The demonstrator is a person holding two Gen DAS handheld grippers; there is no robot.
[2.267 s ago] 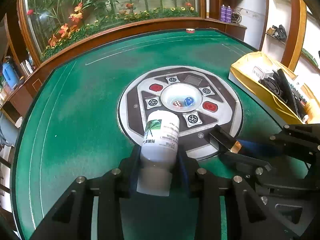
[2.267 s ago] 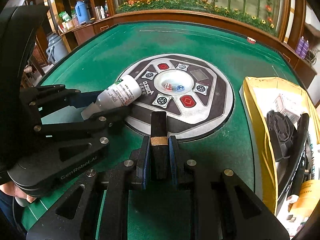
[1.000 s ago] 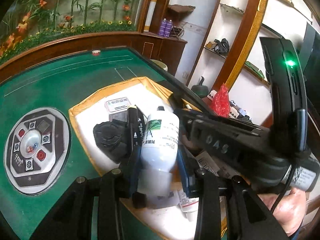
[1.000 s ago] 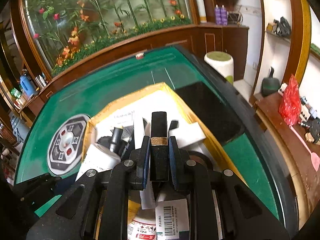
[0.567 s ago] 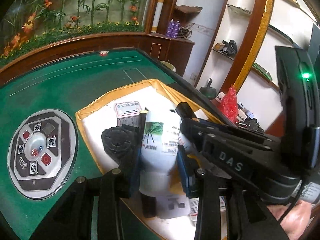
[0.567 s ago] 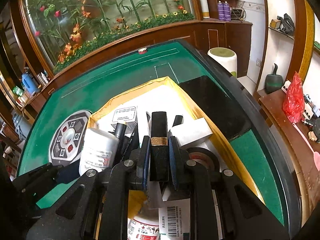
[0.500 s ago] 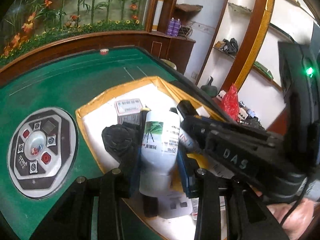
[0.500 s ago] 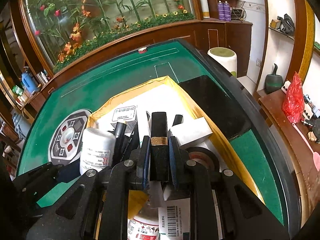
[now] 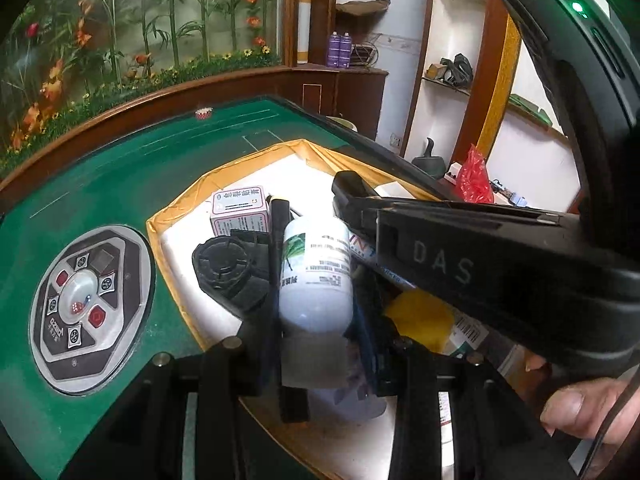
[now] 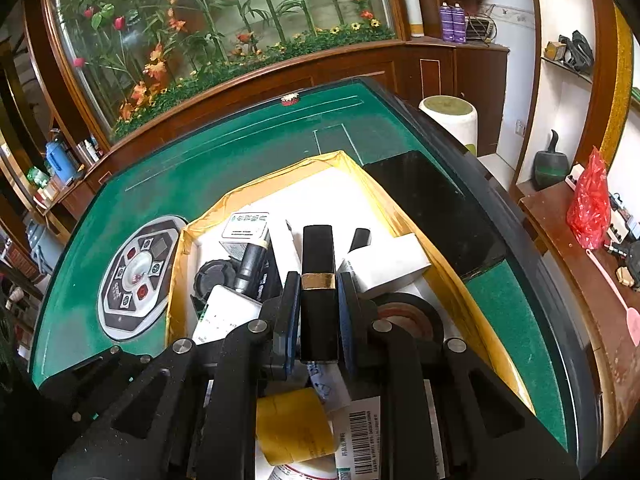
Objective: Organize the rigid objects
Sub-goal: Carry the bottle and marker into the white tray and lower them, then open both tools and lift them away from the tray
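on right gripper (image 9: 460,264), "das", white bottle (image 9: 316,276)

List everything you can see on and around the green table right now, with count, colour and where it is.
Felt game table: one, green, wood-rimmed, under everything.
Dice control panel: one, grey and black, set into the table.
Yellow-lined box: one, white inside, on the table.
Plastic bottle with leaf label: one, white, in the left gripper over the box.
Rectangular tube with gold band: one, black, in the right gripper over the box.
Small printed carton: one, pink-white, in the box.
Round ribbed cap: one, black, in the box.
Tape roll: one, black, in the box.
Left gripper: one, black.
Right gripper: one, black.
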